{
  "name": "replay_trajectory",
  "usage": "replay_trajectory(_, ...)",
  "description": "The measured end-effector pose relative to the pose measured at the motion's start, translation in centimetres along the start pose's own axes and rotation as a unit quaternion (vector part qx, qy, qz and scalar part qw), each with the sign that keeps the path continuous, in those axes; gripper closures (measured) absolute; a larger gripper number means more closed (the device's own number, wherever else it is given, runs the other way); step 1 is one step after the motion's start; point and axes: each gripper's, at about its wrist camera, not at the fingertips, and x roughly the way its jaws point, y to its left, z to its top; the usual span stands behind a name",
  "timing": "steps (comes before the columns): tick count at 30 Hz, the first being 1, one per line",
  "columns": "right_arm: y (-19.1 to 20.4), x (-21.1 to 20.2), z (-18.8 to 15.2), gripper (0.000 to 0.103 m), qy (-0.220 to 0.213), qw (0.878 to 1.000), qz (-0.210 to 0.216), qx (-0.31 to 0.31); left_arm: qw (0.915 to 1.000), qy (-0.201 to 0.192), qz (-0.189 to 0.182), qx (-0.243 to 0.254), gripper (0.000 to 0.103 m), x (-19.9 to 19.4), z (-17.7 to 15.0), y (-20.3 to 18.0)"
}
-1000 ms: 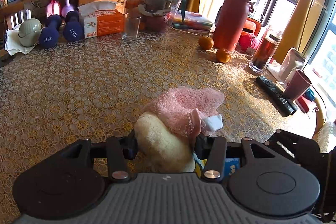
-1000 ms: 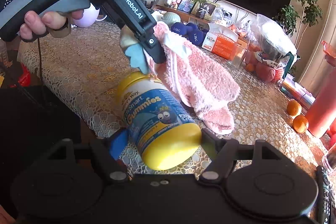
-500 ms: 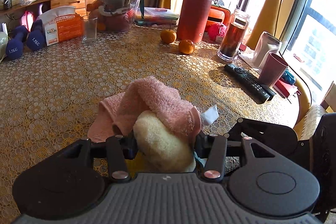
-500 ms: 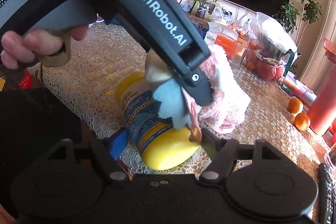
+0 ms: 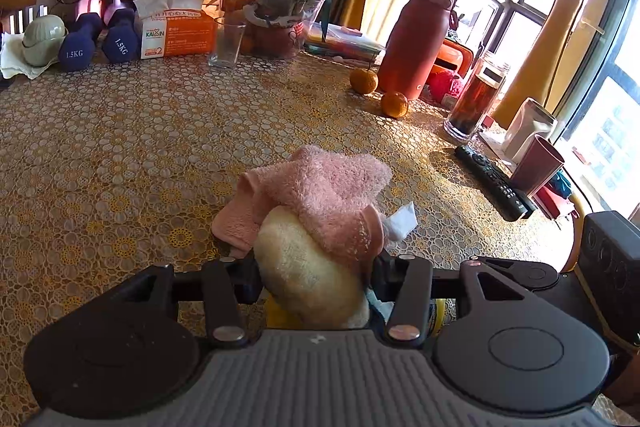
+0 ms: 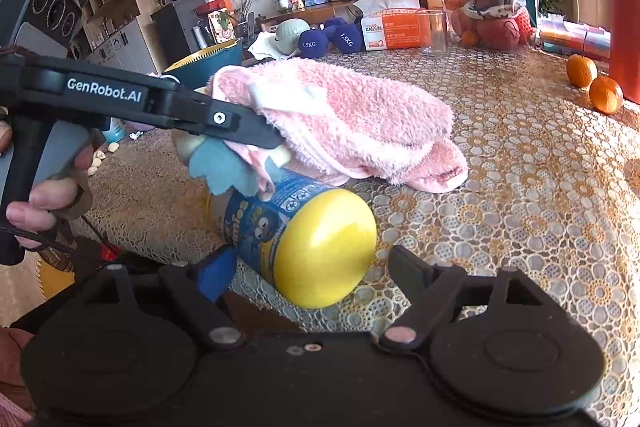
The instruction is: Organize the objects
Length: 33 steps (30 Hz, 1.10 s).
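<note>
My left gripper (image 5: 316, 267) is shut on a bundle of cloths: a pink fluffy towel (image 5: 320, 187), a cream cloth (image 5: 304, 267) and a blue cloth (image 6: 224, 167). The towel's free end (image 6: 360, 123) lies on the lace tablecloth (image 6: 520, 187). In the right wrist view the left gripper (image 6: 264, 143) comes in from the left, just above a gummies bottle (image 6: 272, 223) with a yellow lid (image 6: 324, 247). The bottle lies on its side near the table's edge, between the fingers of my right gripper (image 6: 310, 263). Its jaws are opening, and a gap shows beside the lid.
Along the far side stand two blue dumbbells (image 5: 96, 43), an orange tissue box (image 5: 176, 31), a clear glass (image 5: 226, 43) and a bagged basket (image 5: 280, 7). To the right are a red bottle (image 5: 416, 39), two oranges (image 5: 380, 91), a dark jar (image 5: 476, 99), a remote (image 5: 494, 181) and a maroon cup (image 5: 536, 167).
The right gripper rolled and its jaws widened around the bottle. The left gripper sank with the cloth bundle, and the pink towel now rests on the table behind the bottle.
</note>
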Motion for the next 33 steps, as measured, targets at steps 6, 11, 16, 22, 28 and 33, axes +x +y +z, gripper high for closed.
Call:
replay_trajectory(6, -0.7, 0.6, 0.6, 0.019, 0.006, 0.999, 0.026, 0.021, 1.0, -0.002, -0.005, -0.004, 0.054, -0.2, -0.2, 0.2)
replay_trajectory(11, -2.3, 0.8, 1.2, 0.017, 0.001, 0.993, 0.081, 0.084, 0.9999, -0.004, -0.011, -0.008, 0.054, -0.4, -0.4, 0.5)
replay_trajectory(16, -2.2, 1.0, 1.2, 0.022, 0.002, 0.993, 0.079, 0.083, 0.9999, -0.006, -0.01, -0.013, 0.054, -0.5, -0.4, 0.7)
replay_trajectory(22, -0.5, 0.2, 1.6, 0.023, -0.019, 0.998, 0.04, 0.037, 0.9987, 0.004, -0.015, -0.048, 0.054, -0.7, 1.3, 1.7)
replay_trajectory(28, 2.2, -1.0, 2.9, 0.024, -0.05, 0.995, -0.043, -0.072, 0.9956, -0.014, -0.077, -0.051, 0.055, -1.1, 3.9, -0.4)
replay_trajectory(33, 3.2, -0.8, 3.0, 0.025, -0.049, 0.992, -0.057, -0.103, 0.9951, -0.006, -0.099, -0.003, 0.054, 0.3, 4.3, -4.1)
